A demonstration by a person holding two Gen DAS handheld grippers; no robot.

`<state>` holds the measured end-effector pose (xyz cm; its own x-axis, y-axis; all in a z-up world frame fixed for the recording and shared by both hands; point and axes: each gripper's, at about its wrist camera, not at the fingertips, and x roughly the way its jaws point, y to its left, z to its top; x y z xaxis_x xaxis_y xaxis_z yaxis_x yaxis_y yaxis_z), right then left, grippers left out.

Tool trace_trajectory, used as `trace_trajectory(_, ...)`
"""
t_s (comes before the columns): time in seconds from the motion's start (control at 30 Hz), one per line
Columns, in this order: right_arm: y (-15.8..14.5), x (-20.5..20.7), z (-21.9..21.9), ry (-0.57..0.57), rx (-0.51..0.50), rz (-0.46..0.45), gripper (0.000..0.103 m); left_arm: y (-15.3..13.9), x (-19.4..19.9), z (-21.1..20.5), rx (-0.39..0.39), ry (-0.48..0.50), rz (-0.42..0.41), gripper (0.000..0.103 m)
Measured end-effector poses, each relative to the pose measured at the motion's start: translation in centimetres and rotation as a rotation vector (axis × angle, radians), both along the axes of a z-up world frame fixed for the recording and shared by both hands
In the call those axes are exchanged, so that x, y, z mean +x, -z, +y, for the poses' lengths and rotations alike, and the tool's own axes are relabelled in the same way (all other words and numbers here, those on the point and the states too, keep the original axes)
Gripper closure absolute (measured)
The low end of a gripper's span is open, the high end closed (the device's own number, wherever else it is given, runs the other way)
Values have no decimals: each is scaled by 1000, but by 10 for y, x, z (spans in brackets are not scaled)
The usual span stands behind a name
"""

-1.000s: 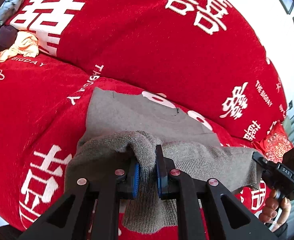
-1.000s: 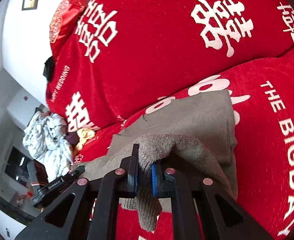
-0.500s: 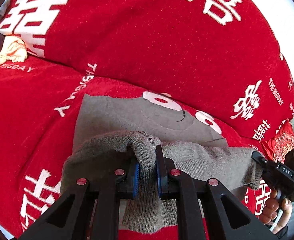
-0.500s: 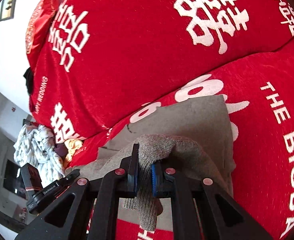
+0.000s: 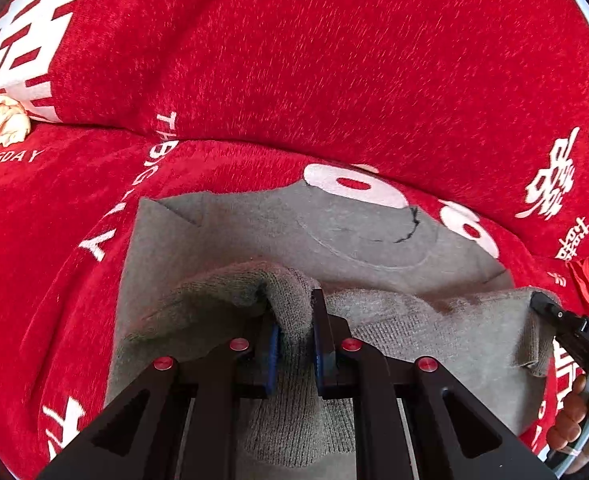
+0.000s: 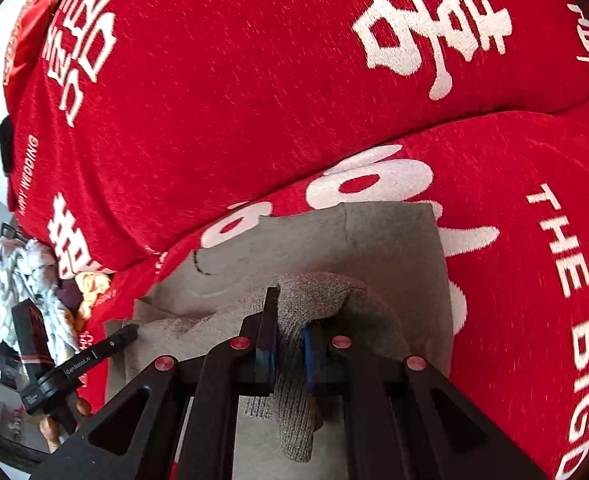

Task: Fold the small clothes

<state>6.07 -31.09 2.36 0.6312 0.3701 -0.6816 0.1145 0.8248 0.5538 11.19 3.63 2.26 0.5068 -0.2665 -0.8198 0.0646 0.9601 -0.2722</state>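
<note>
Red fuzzy sofa cover (image 5: 334,80) with big white letters lies under a soft gray knit sweater (image 5: 254,236), which sits spread on the seat with its near edge lifted and folded over. Left tongs (image 5: 294,344) tip down and pinch a bunch of that edge tight. Right tongs (image 6: 288,344) tip down too and pinch the other end, held by a hand (image 5: 578,420).

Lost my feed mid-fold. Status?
Left gripper and right gripper both shut on grey sweater. Hem lifted over the red sofa cover. Nothing in the way.
</note>
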Motion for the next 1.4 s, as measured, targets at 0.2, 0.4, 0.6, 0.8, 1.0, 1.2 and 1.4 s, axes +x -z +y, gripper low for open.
trace_trajectory(0.2, 14, 18, -1, -4, -39, 36, 93, 12, 16, -2, 13, 1, 15, 88)
trace_trajectory(0.4, 32, 31, -1, 5, -43, 82, 93, 31, 25, 5, -19, -11, 54, 88)
trace_trajectory(0.6, 38, 36, 1, -5, -52, 99, 90, 29, 27, 2, -15, 8, 71, 77)
trace_trajectory(0.8, 21, 20, -4, -19, 12, 65, 52, 12, 13, 16, -84, 10, 72, 77)
trace_trajectory(1.0, 10, -9, -6, -23, 29, 29, 46, 8, -18, 31, -116, 18, 68, 77)
trace_trajectory(1.2, 4, -32, -1, -49, 56, -13, 46, 13, -43, 26, -168, 72, 87, 72)
trace_trajectory(1.4, 10, -22, 24, -155, 16, -7, 46, 9, -32, -8, -176, 184, 56, 33)
